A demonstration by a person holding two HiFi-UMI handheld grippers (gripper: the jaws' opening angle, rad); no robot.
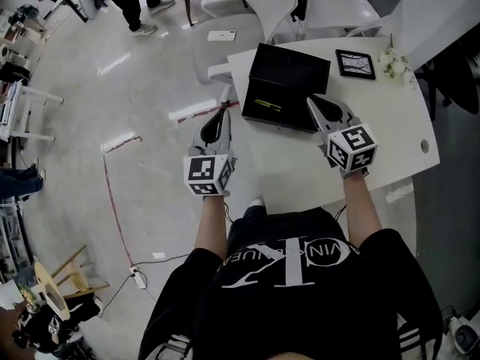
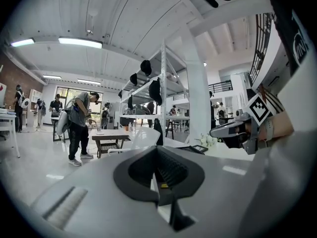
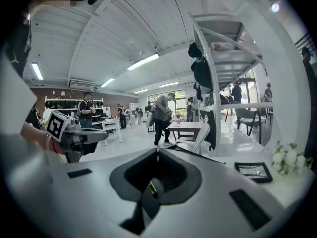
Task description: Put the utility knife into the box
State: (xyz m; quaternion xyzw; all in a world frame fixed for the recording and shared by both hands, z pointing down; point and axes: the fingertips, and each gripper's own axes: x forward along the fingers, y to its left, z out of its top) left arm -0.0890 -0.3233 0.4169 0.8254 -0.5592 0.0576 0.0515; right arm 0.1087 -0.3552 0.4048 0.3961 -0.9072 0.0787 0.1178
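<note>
The black box (image 1: 289, 70) lies open on the white table (image 1: 390, 145), with its lid tilted back. The utility knife (image 1: 267, 105), slim with a yellow-green stripe, rests inside the box's lower half. My left gripper (image 1: 223, 112) hovers at the table's left edge, just left of the box, with its jaws closed together and nothing between them. My right gripper (image 1: 310, 100) sits over the box's near right corner, also shut and empty. In the left gripper view the left gripper (image 2: 157, 150) meets in a closed seam, as does the right gripper (image 3: 157, 152) in its own view.
A small framed picture (image 1: 355, 64) and a sprig of white flowers (image 1: 394, 63) stand at the table's far right. White chairs (image 1: 255, 10) crowd the far side. People stand on the glossy floor to the left, and red tape (image 1: 112, 193) marks it.
</note>
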